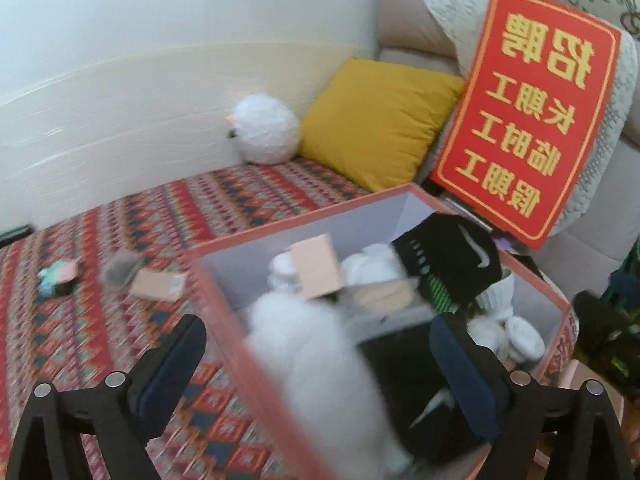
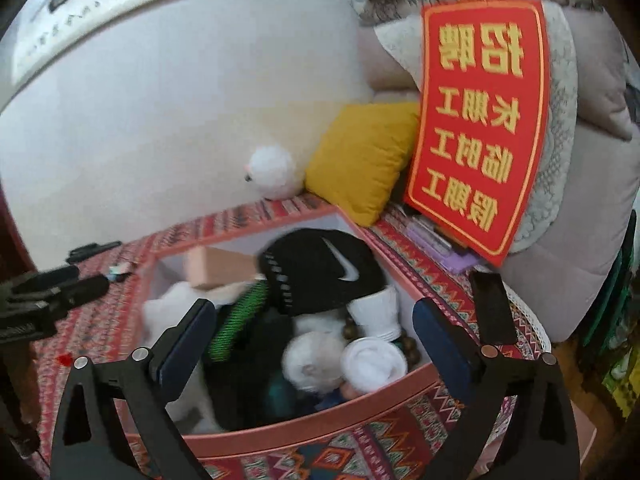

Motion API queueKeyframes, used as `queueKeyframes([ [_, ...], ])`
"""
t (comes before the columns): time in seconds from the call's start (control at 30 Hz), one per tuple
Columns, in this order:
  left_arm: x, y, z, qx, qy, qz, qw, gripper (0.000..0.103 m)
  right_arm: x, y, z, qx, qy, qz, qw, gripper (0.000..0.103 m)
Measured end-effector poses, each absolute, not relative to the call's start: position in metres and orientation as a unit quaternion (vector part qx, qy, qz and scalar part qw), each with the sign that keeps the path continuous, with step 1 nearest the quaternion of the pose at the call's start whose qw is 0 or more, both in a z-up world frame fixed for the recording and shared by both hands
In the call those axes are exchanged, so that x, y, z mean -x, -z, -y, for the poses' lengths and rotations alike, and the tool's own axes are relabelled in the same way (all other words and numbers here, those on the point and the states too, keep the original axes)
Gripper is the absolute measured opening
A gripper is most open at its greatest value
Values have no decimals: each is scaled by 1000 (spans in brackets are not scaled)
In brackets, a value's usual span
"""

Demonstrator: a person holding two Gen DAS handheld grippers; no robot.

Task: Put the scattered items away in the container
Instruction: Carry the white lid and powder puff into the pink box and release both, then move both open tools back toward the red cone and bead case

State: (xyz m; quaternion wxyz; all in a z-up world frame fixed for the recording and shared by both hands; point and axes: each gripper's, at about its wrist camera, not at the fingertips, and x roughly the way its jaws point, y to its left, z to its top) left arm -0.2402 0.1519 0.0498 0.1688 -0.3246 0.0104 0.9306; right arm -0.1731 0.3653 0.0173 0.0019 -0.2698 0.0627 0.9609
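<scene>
A pink box [image 1: 224, 292] [image 2: 320, 428] stands on the patterned cloth. It holds a black cap [image 1: 452, 260] [image 2: 324, 268], a small pink carton [image 1: 316, 268] [image 2: 220, 268], a green-striped item [image 2: 240, 320], white round pieces [image 2: 372, 364] and a white fluffy thing [image 1: 320, 364]. My left gripper [image 1: 320, 364] is open over the box's left corner, with the blurred fluffy thing between its fingers but not clamped. My right gripper [image 2: 316, 344] hangs open above the box's contents. On the cloth to the left lie a tan packet [image 1: 158, 284], a grey item [image 1: 120, 270] and a teal-pink item [image 1: 56, 276] [image 2: 120, 270].
A red sign [image 1: 528, 112] [image 2: 480, 120] leans on the sofa behind the box. A yellow cushion [image 1: 376, 120] and a white plush ball [image 1: 264, 132] sit by the wall. A black phone [image 2: 492, 304] and purple booklets [image 2: 448, 248] lie right of the box.
</scene>
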Motion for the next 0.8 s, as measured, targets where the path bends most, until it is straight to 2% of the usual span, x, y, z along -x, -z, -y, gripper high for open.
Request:
queueKeyframes([
  [0.23, 179, -26, -60, 344, -934, 15, 91, 96, 127, -22, -279, 270, -959, -37, -82, 102],
  [0.5, 127, 51, 59, 387, -921, 21, -33, 96, 131, 49, -146, 360, -912, 14, -193, 102],
  [0.8, 166, 115, 122, 412, -903, 100, -75, 96, 205, 105, -75, 418, -889, 12, -186, 102],
])
